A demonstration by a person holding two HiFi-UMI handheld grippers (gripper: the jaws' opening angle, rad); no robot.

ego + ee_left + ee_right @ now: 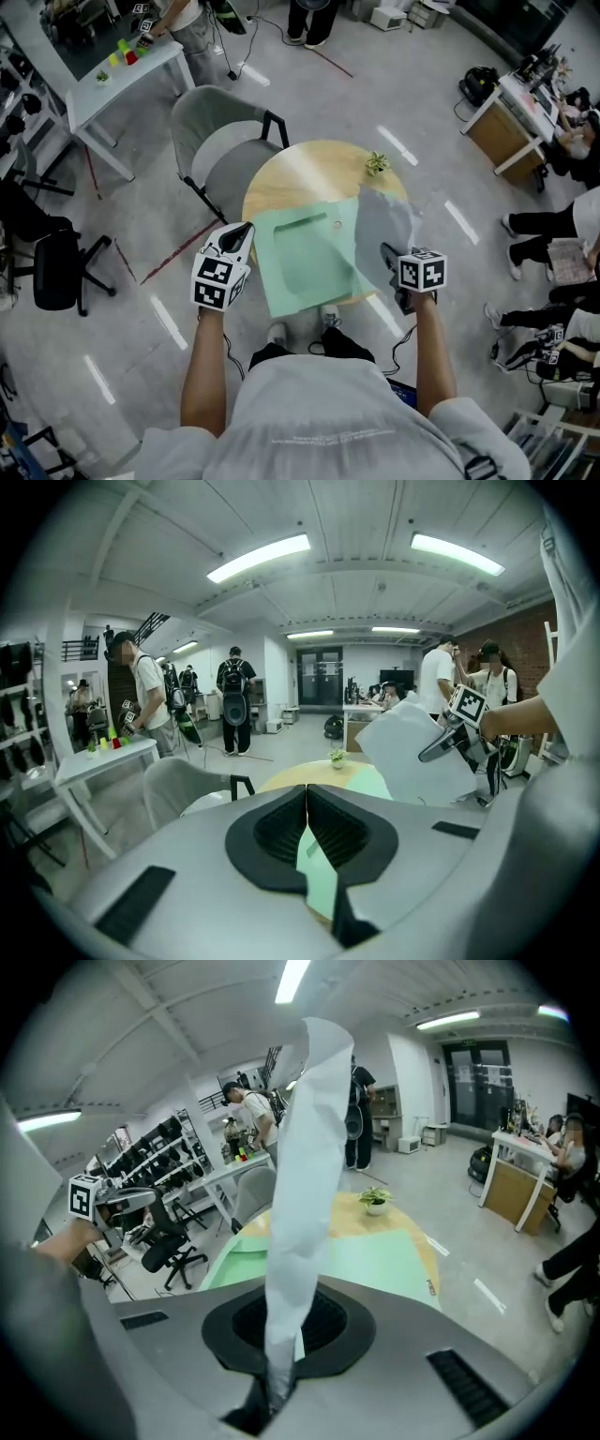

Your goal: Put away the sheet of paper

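Poised for filing
Right gripper (389, 255) clamps the white paper sheet (384, 220) by its edge to feed the flat green folder (305, 253) just ahead; left gripper (244, 232) closed, empty.

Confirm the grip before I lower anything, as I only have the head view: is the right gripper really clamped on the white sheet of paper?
Observer: Yes. The right gripper view shows the right gripper shut on the white sheet of paper, which curls upward from its jaws.
Operator: Is it lying flat?
Observer: No. From the left gripper view it stands tilted up in the air, not flat on the green plastic folder.
Operator: And the other one?
Observer: The left gripper has its jaws together, holding nothing that I can see.
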